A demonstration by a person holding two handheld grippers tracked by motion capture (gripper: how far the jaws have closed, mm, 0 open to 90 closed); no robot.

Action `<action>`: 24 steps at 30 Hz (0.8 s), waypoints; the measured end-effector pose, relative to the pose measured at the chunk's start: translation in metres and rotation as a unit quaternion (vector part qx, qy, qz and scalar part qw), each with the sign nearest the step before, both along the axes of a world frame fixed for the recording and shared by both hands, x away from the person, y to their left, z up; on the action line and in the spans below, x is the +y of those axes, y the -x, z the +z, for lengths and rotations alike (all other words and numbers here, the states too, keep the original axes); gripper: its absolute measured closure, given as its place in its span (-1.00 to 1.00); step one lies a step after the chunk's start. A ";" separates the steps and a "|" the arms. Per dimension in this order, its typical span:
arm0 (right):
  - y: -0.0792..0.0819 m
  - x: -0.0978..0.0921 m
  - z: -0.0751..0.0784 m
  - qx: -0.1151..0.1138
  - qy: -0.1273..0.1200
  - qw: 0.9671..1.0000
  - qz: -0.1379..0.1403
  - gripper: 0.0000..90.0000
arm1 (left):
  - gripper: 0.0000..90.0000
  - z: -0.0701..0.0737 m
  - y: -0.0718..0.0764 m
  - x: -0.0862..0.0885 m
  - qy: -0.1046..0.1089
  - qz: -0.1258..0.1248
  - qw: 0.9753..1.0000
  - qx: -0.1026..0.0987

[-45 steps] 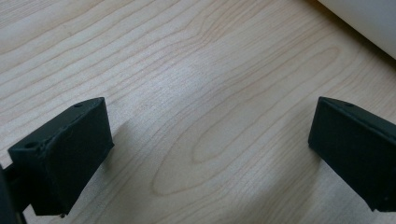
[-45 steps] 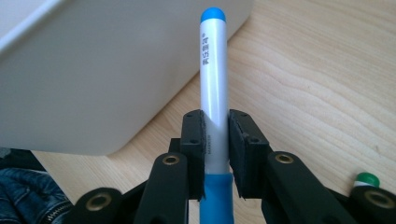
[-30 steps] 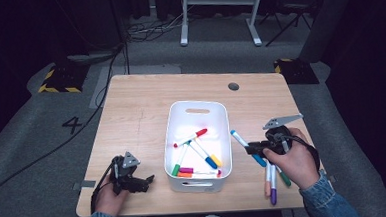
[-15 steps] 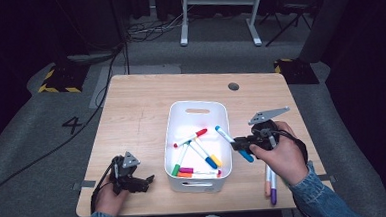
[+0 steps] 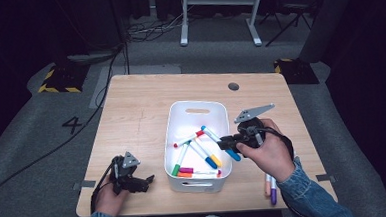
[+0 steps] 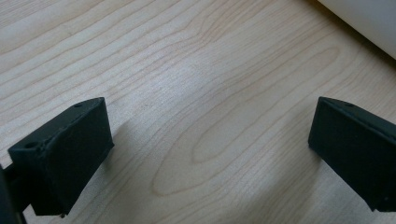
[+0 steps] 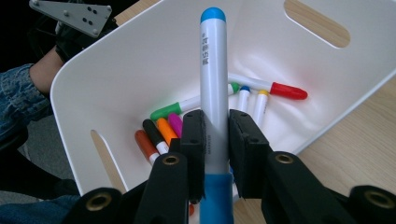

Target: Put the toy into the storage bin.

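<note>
A white bin (image 5: 169,149) stands mid-table and holds several coloured markers (image 5: 193,156). My right gripper (image 5: 227,143) hovers over the bin's right rim, shut on a white marker with blue ends (image 5: 213,137) that points into the bin. In the right gripper view the blue marker (image 7: 214,70) stands straight up between the jaws of my right gripper (image 7: 215,126), above the bin (image 7: 140,56) and its markers (image 7: 161,133). My left gripper (image 5: 146,181) rests open near the front left edge. Bare wood lies between the wide-spread jaws of the left gripper (image 6: 210,135).
Two loose markers, purple and orange (image 5: 271,188), lie on the table under my right forearm near the front right edge. The bin's white corner (image 6: 369,18) sits just beyond my left gripper. A cable hole (image 5: 233,86) is at the table's back.
My right gripper has carried the blue marker leftward from the table's right side to over the bin's right rim. The left gripper has stayed put.
</note>
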State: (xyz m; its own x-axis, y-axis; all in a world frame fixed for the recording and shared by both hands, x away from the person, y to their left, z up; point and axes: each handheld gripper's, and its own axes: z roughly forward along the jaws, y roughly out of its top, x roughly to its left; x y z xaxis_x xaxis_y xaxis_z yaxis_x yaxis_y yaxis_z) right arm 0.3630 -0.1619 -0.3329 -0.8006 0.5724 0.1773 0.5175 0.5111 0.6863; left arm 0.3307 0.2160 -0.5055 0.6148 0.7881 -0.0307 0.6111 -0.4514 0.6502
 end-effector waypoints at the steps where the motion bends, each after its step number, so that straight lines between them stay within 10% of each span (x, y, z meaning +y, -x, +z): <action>1: 0.000 0.002 0.000 0.000 -0.004 1.000 0.001 0.72 | -1.00 0.000 0.000 0.000 0.000 0.000 1.000 0.000; 24: 0.013 0.030 -0.010 0.028 0.007 0.998 0.051 0.72 | -1.00 0.000 0.000 0.000 0.000 0.000 1.000 0.000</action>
State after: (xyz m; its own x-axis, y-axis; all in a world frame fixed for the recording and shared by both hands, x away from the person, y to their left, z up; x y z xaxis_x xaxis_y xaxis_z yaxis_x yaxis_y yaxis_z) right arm 0.3502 -0.1324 -0.3425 -0.8439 0.4912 0.2157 0.4994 0.5724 0.6503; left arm 0.3307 0.2160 -0.5056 0.6144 0.7884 -0.0310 0.6112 -0.4508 0.6505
